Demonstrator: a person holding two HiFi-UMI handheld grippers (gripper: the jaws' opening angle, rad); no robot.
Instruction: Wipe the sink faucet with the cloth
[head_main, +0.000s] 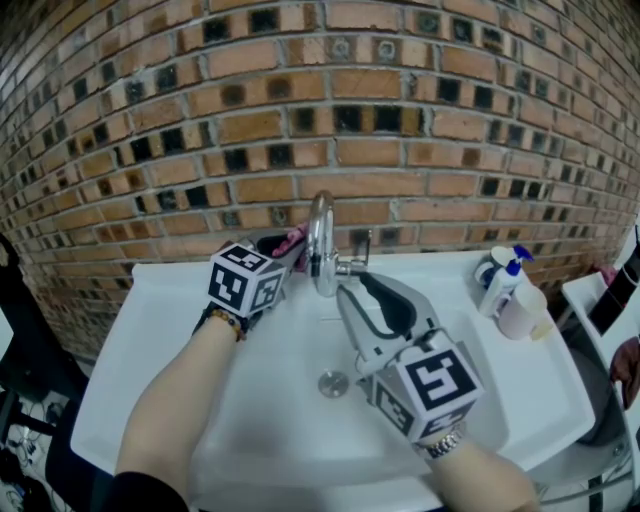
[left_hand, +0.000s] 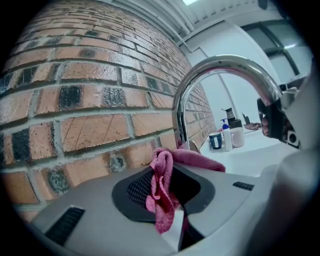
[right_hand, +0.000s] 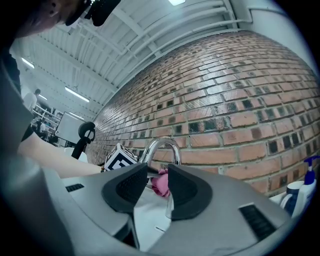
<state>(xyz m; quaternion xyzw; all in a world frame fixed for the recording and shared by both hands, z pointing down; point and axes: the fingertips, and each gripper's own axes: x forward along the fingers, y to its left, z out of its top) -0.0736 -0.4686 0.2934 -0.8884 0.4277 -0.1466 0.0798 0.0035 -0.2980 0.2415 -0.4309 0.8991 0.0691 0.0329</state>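
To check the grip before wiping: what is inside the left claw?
A pink cloth, clamped in the left claw, near the faucet. The pads cover its clamped part.

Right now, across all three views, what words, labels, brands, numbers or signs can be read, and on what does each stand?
No text can be read in any view.
White pump bottle with blue top: any label is too small to read.
Dark blue mug: pale label patch, blurred.
Left marker cube and right marker cube: black-and-white square patterns, no letters.
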